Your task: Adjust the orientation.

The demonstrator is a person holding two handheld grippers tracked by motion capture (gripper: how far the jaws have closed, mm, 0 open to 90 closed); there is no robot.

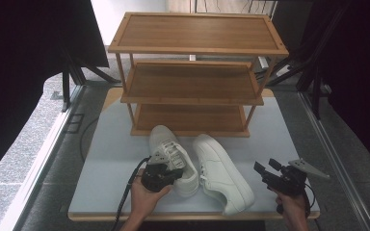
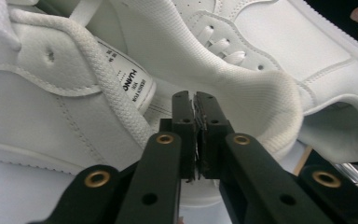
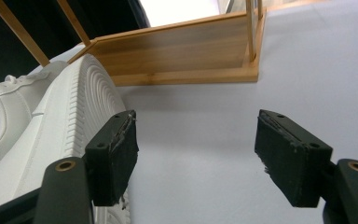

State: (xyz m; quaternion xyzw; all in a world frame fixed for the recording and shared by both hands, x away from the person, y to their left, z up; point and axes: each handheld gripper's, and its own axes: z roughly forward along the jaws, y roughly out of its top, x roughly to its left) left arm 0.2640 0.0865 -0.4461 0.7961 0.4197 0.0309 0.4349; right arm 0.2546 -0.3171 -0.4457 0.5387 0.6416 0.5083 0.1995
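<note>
Your big three-level wooden shoe rack [image 1: 192,72] stands at 12 o'clock on the pale grey table mat [image 1: 111,159], and all its shelves look bare. In front of it, near the middle of the mat, lie two white leather sneakers side by side. The left white sneaker [image 1: 173,159] sits at about 7 o'clock from the rack, and its toe points toward the rack. The right white sneaker [image 1: 221,173] lies just beside it, touching or nearly so, with its toe toward you. Your left gripper [image 1: 163,176] is at 6 o'clock, at the heel end of the left sneaker. In the left gripper view its jaws are clenched tight on the padded heel collar [image 2: 242,84] of that shoe. Your right gripper [image 1: 270,174] waits at 4 o'clock, well apart from the shoes, with its jaws spread wide and nothing between them. I think you are at the grab step for the first shoe. Next, you likely need to lift it straight up, keep it level, and carry it toward a shelf at 12 o'clock.
</note>
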